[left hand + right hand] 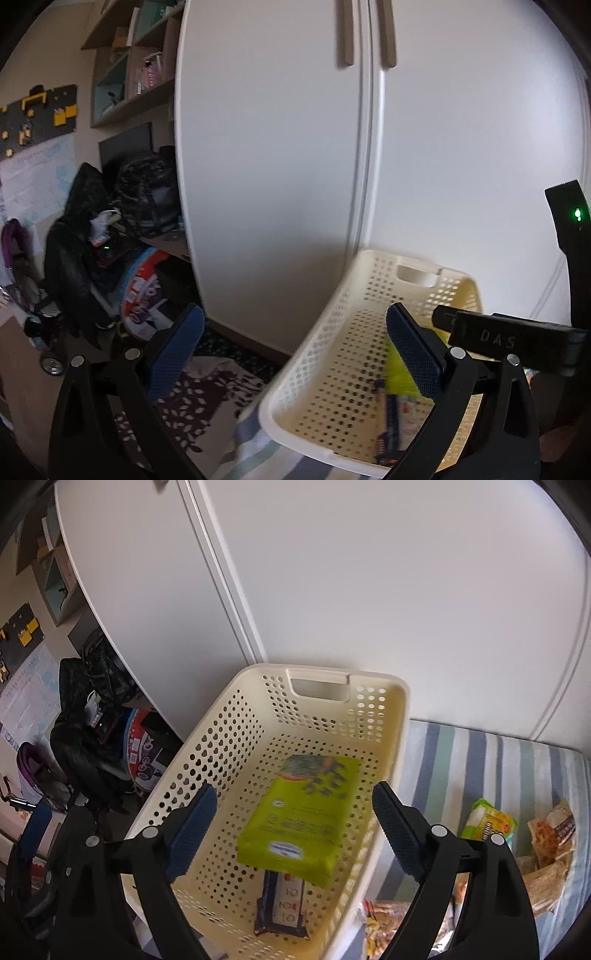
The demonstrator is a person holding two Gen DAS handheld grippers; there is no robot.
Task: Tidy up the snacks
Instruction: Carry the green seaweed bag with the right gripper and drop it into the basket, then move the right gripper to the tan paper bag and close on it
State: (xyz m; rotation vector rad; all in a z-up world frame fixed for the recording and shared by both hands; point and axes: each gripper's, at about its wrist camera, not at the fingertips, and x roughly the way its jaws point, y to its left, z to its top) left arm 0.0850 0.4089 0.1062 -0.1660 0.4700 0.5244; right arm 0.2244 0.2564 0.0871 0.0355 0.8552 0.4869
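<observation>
A cream perforated basket [221, 746] sits on a striped bed cover [461, 760] against a white wardrobe. Inside it a lime-green snack box [306, 812], slightly blurred, lies tilted over a dark wrapped packet [284, 904]. My right gripper [295, 830] hangs open over the basket, with the green box below the gap and clear of both blue pads. My left gripper [295, 350] is open and holds nothing, beside the left wall of the basket [332, 350]. The green box [397, 369] shows partly behind its right finger.
Loose snacks lie on the bed cover right of the basket: a green-yellow packet [487, 819], waffle packets [550, 849] and a bag [380, 923]. The white wardrobe doors [277, 166] stand close behind. Bags and clutter [92, 258] fill the floor at left.
</observation>
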